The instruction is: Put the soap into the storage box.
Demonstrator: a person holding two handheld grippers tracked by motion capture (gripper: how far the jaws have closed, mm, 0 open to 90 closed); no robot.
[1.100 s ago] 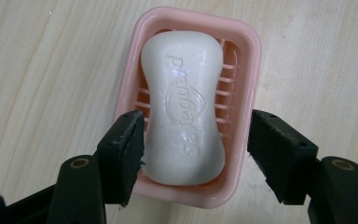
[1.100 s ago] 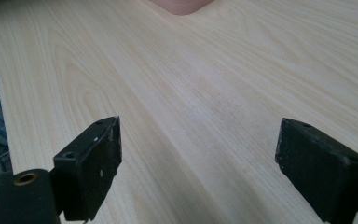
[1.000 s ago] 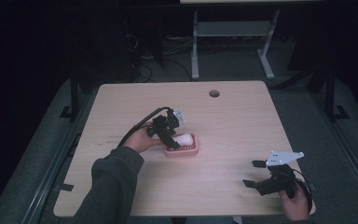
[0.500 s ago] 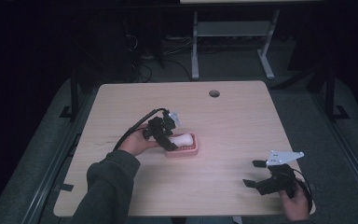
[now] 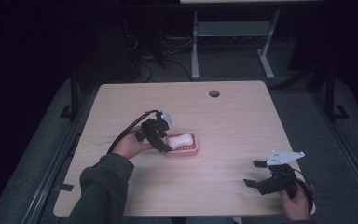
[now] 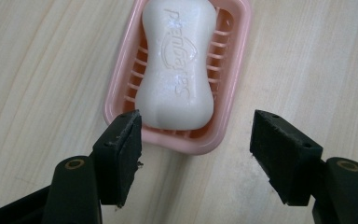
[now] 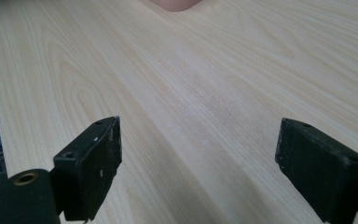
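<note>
one soap, one dish, two grippers with their jaws apart

there is one white waisted bar of soap (image 6: 177, 65) with raised lettering on its top, and it lies lengthwise in one pink ribbed plastic soap dish (image 6: 235, 84) on the pale wood-grain table (image 5: 242, 126). seen from the left gripper view, the dish sits just ahead of the two black jaws of the left gripper (image 6: 196, 151), its near rim lying between their tips and a little beyond them. the jaws have just been opening and now stand about halfway apart, wider than the dish's near end, with nothing between the pads; neither pad presses on the soap or the dish, though the left-hand pad comes close to the dish's near corner. from the high view the left gripper (image 5: 161, 140) is just beside the dish's end, held by one hand (image 5: 129, 145) in a dark grey sleeve.

the right gripper (image 5: 261, 175) rests near the table's near right corner, well apart from the dish, held by the other hand (image 5: 294, 205). in the right gripper view its two jaws stand wide open with bare table between them, and one pink edge of the dish (image 7: 172, 4) shows far ahead of them.
</note>
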